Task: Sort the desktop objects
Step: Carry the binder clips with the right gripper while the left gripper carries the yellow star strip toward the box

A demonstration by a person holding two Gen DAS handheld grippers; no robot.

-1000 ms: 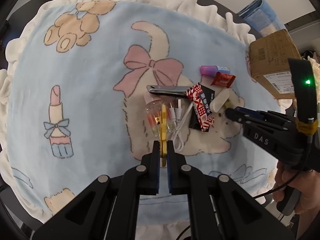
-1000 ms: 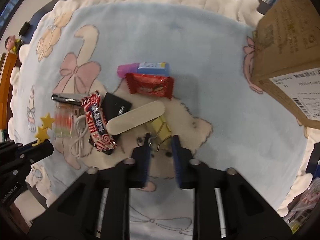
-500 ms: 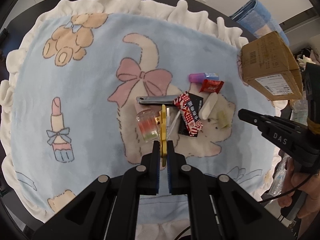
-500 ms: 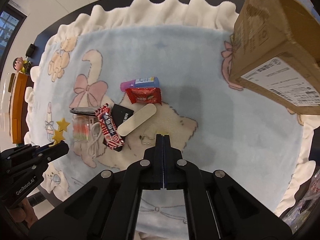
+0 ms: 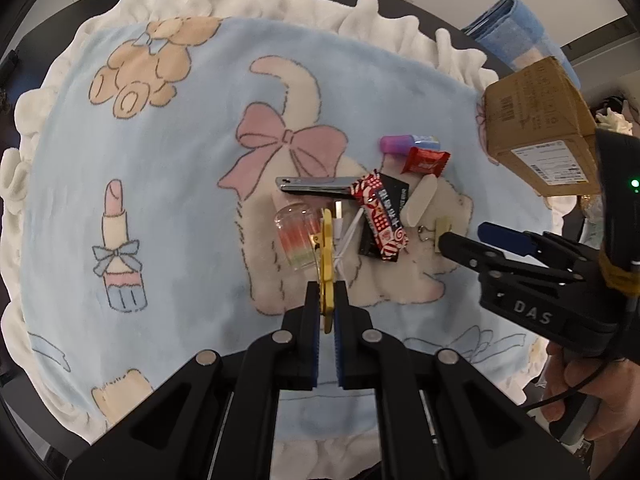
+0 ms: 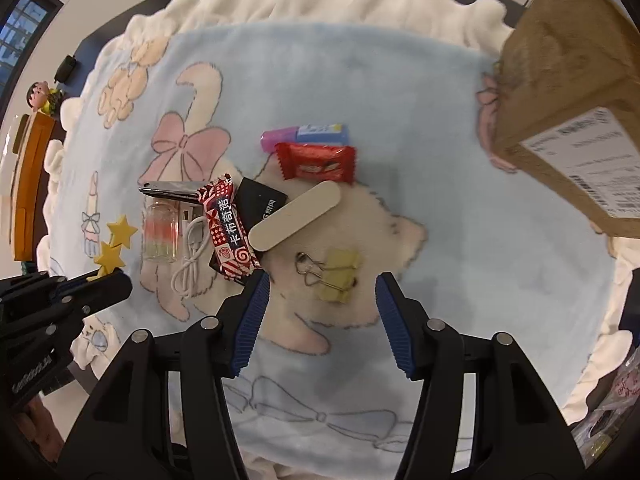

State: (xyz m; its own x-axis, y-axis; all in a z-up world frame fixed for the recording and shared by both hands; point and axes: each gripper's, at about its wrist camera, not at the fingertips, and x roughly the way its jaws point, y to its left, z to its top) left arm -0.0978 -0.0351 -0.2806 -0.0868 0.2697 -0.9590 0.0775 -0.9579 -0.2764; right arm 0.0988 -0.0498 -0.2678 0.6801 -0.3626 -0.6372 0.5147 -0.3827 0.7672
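- The cardboard box [image 6: 576, 92] is seen at the blanket's [image 6: 400, 92] right edge.
- The right gripper [image 6: 322, 312] is held spread just before the yellow binder clip [image 6: 340, 276]; closing on it seems next.
- A yellow star clip [image 5: 327, 256] is pinched by the left gripper [image 5: 327, 312].

Both wrist cameras look steeply down, fairly near, at the pale blue cartoon-print fleece blanket [image 5: 168, 184]. Both share its central clutter and the brown cardboard box [image 6: 568, 80] at 2 o'clock.
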